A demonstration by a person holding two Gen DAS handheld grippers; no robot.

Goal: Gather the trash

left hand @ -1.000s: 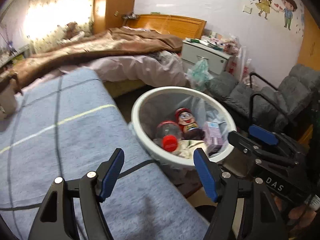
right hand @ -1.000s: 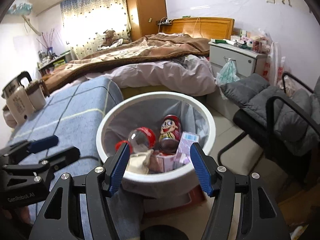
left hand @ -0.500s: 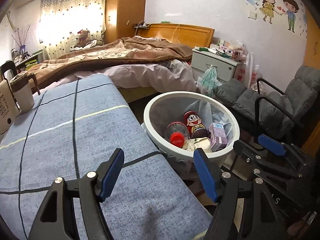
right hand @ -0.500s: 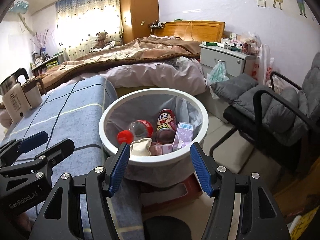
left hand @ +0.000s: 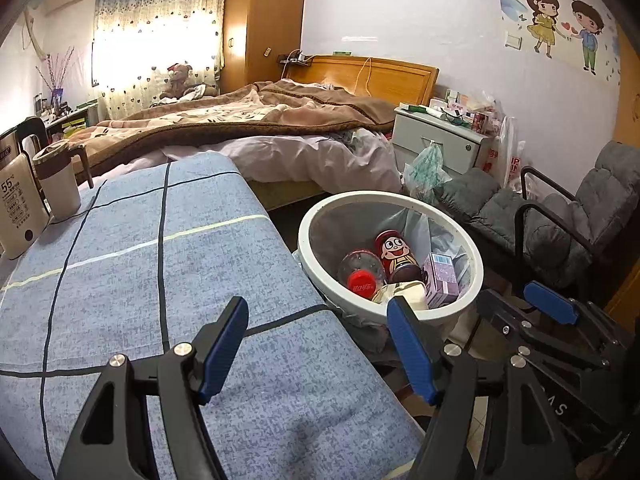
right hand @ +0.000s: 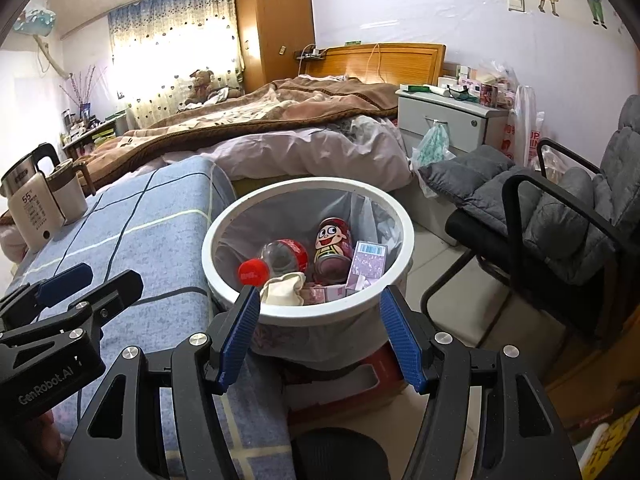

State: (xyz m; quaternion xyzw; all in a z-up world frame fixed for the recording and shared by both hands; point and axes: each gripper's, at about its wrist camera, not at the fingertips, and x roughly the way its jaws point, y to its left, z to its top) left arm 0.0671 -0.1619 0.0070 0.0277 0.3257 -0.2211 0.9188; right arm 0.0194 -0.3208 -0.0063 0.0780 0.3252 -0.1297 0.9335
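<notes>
A white round trash bin [right hand: 224, 280] with a grey liner stands beside the blue checked table [left hand: 120, 280]. It also shows in the left wrist view [left hand: 308, 256]. Inside lie a clear bottle with a red cap [right hand: 280, 258], a red cartoon can [right hand: 332, 248], a purple box [right hand: 366, 262] and a crumpled cream wad [right hand: 284, 288]. My right gripper [right hand: 320, 336] is open and empty, just in front of the bin. My left gripper [left hand: 320, 346] is open and empty above the table's right edge.
A kettle [left hand: 18, 204] and a mug [left hand: 60, 184] stand at the table's far left. A bed [left hand: 248, 120] lies behind. A grey padded chair [right hand: 560, 208] stands right of the bin, with a nightstand [right hand: 444, 120] behind it. A red box [right hand: 380, 368] lies under the bin.
Both grippers have pulled back and up from the bin, so it looks smaller and more of the table shows. Both stay open and empty.
</notes>
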